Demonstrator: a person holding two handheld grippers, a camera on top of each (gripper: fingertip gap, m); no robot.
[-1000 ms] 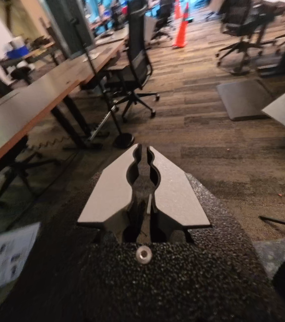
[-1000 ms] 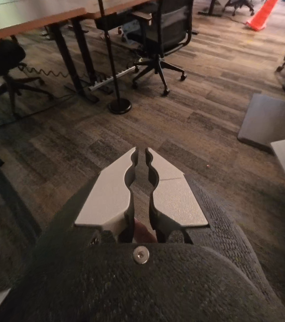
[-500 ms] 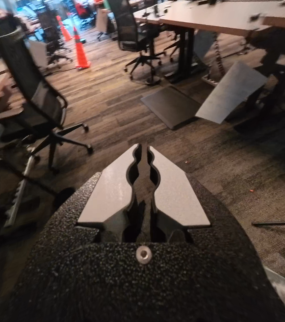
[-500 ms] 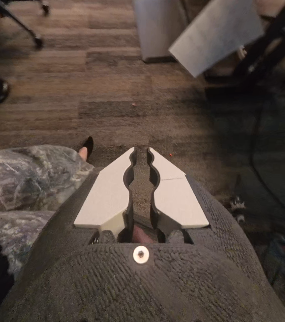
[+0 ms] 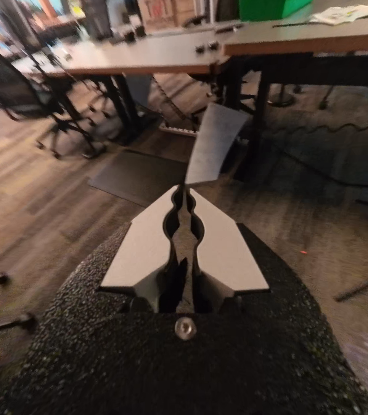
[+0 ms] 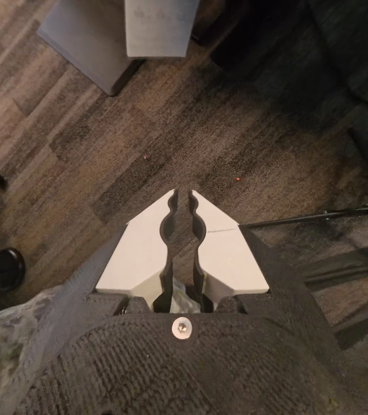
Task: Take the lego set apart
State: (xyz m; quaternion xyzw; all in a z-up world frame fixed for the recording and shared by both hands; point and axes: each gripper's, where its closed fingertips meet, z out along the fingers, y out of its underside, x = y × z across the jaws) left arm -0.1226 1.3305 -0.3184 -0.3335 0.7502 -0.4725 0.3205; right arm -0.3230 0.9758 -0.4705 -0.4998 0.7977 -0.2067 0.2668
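Your left gripper (image 5: 183,190) is hovering over open carpet (image 5: 290,224) facing a desk's edge (image 5: 302,43), nearly closed and empty; your right gripper (image 6: 183,191) likewise. No lego is showing.

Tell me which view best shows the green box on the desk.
The left wrist view: the green box sits at the desk's far edge, cropped by the frame top and blurred. The right wrist view looks down at carpet and shows none of it.
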